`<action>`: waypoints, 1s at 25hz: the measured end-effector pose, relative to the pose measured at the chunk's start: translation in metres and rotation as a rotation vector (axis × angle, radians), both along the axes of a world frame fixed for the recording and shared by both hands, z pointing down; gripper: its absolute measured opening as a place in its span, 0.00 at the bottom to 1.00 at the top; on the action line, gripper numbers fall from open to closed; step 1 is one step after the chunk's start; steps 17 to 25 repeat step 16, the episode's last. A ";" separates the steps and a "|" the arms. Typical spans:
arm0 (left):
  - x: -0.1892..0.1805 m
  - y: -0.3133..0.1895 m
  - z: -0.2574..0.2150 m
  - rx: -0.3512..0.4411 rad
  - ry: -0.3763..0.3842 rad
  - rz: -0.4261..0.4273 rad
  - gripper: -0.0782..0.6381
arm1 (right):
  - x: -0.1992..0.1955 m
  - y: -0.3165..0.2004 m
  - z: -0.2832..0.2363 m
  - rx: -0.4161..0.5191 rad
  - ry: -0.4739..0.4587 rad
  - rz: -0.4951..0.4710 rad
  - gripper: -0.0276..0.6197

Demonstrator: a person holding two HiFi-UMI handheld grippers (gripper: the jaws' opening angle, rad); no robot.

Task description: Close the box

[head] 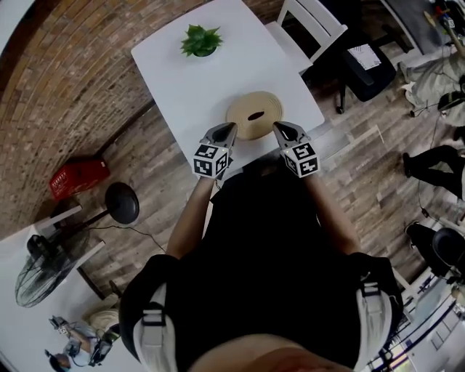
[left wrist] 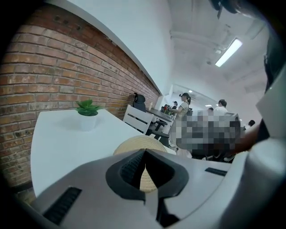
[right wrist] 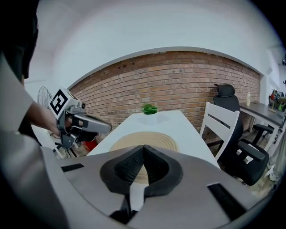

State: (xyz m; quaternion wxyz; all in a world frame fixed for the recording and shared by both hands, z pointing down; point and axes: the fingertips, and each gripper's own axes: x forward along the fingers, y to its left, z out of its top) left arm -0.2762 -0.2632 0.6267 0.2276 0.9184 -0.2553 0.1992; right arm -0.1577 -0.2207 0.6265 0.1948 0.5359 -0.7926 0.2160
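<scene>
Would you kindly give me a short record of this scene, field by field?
surface: white table
box: round, tan, ridged, near the table's near edge; dark slot in its top
left gripper: jaws shut, nothing between them, by the box's left side
right gripper: jaws shut, nothing between them, by the box's right side
plant: potted, at the table's far end
chair: white, beside the table
</scene>
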 end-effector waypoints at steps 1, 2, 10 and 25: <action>0.000 0.001 0.001 0.001 -0.002 0.006 0.14 | 0.001 0.002 0.002 -0.003 0.005 0.000 0.04; -0.001 0.002 0.001 -0.001 0.001 0.008 0.14 | 0.003 0.004 0.003 -0.005 0.012 0.001 0.04; -0.008 0.003 0.004 -0.022 0.017 0.009 0.14 | 0.004 0.005 -0.002 -0.004 0.004 0.033 0.04; -0.013 0.002 0.006 -0.043 0.030 0.001 0.14 | 0.002 0.011 0.003 -0.011 0.000 0.046 0.04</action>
